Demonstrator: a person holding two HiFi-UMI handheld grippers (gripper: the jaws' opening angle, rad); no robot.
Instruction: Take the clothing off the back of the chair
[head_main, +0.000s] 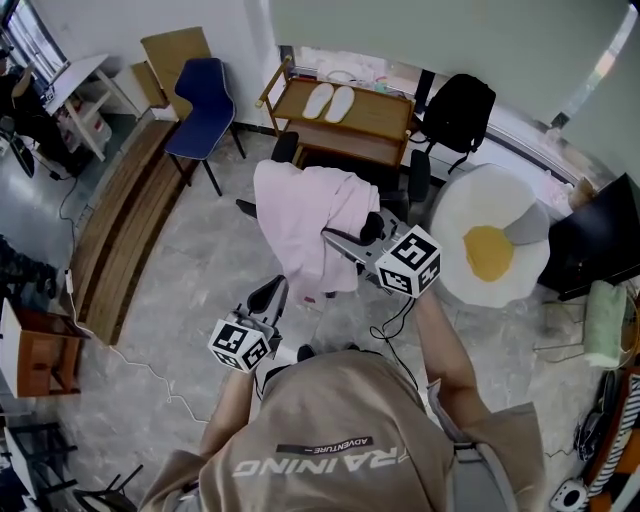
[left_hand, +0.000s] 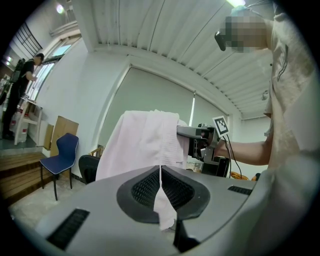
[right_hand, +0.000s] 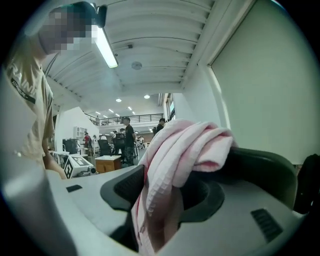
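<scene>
Pink garment (head_main: 305, 225) over chair (head_main: 418, 178), left fingers (left_hand: 145, 192) pinching edge, right fingers (right_hand: 125, 187) spread round folds, table (head_main: 380, 118) behind

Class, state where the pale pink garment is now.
The pale pink garment hangs at the head view's centre, draped over the black office chair, near the low wooden table.

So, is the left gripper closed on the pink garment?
Yes, the left gripper has its jaws pressed together on a thin strip of the pink garment.
</scene>
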